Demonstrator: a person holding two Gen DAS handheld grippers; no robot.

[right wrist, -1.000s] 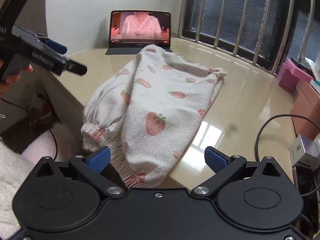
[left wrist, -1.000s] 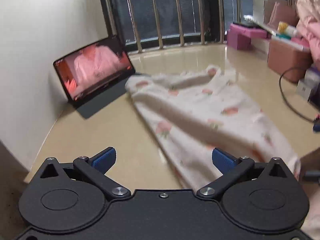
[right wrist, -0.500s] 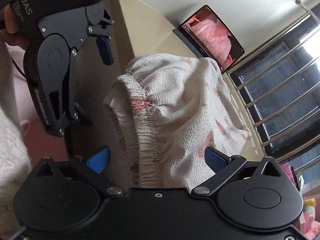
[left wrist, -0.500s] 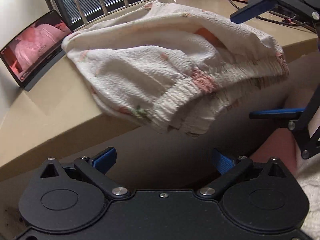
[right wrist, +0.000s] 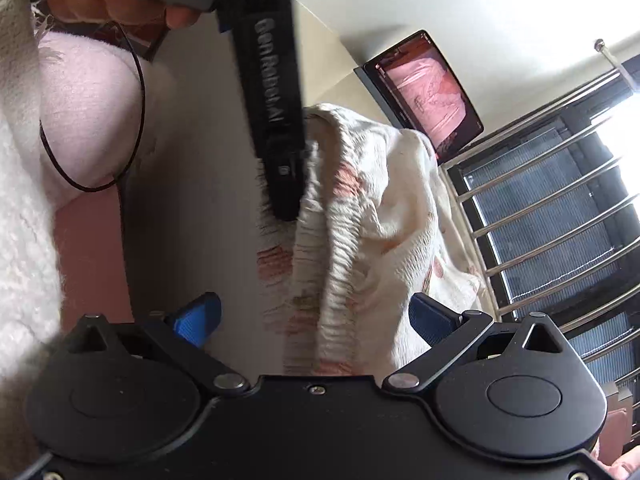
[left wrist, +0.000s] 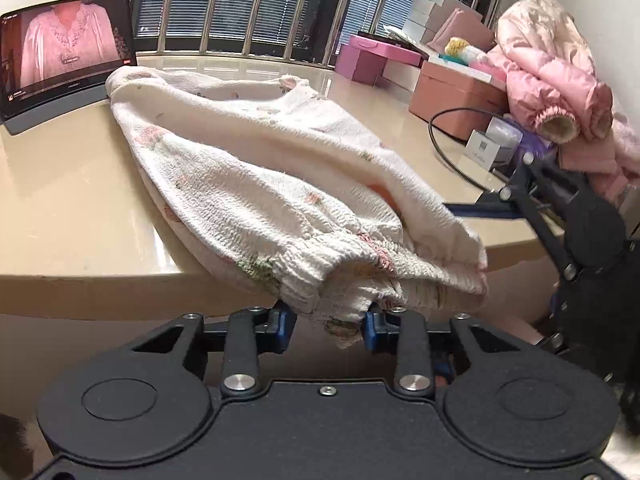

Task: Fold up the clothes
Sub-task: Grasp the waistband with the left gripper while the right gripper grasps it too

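The garment's (left wrist: 280,184) waistband has just been pinched by the left gripper (left wrist: 330,326); the right gripper (right wrist: 316,318) is spread, so lifting can begin.

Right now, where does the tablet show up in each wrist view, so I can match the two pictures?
Left wrist view: the tablet stands at the upper left, on the table behind the strawberry garment.
Right wrist view: the tablet is upper right of centre, tilted, above the garment.
Shared landmark: the window bars.
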